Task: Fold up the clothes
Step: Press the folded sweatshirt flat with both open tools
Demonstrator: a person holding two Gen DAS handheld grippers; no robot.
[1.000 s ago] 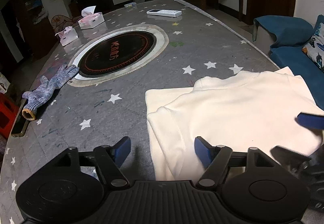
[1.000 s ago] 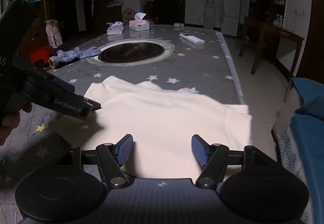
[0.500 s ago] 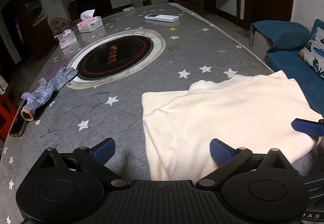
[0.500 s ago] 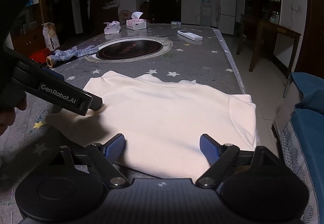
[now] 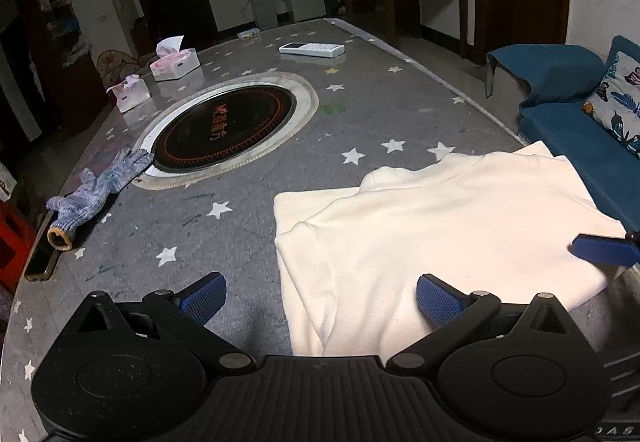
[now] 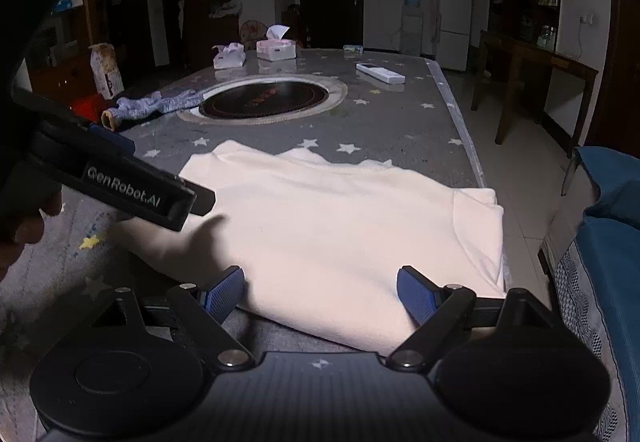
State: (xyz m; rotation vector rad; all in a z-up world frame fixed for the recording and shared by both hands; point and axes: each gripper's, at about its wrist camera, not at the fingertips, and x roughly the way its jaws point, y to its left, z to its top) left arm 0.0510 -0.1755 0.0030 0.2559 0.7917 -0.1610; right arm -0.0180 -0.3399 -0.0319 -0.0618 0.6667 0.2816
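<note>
A cream garment [image 5: 440,226] lies folded flat on the grey star-patterned table [image 5: 360,110], near its right edge; it also shows in the right wrist view [image 6: 340,218]. My left gripper [image 5: 320,296] is open and empty, just in front of the garment's near left corner. My right gripper [image 6: 320,294] is open and empty at the garment's near edge. The left gripper's body [image 6: 120,182] shows at the left of the right wrist view, and a blue fingertip of the right gripper [image 5: 604,248] shows in the left wrist view.
A round black hotplate [image 5: 224,130] is set in the table's middle. A grey glove [image 5: 96,194], two tissue boxes [image 5: 174,60], a white remote [image 5: 312,49] and a phone [image 5: 40,262] lie around it. A blue sofa [image 5: 580,130] stands right of the table.
Both grippers opened wider and drew back a little from the garment. The garment stays flat on the table.
</note>
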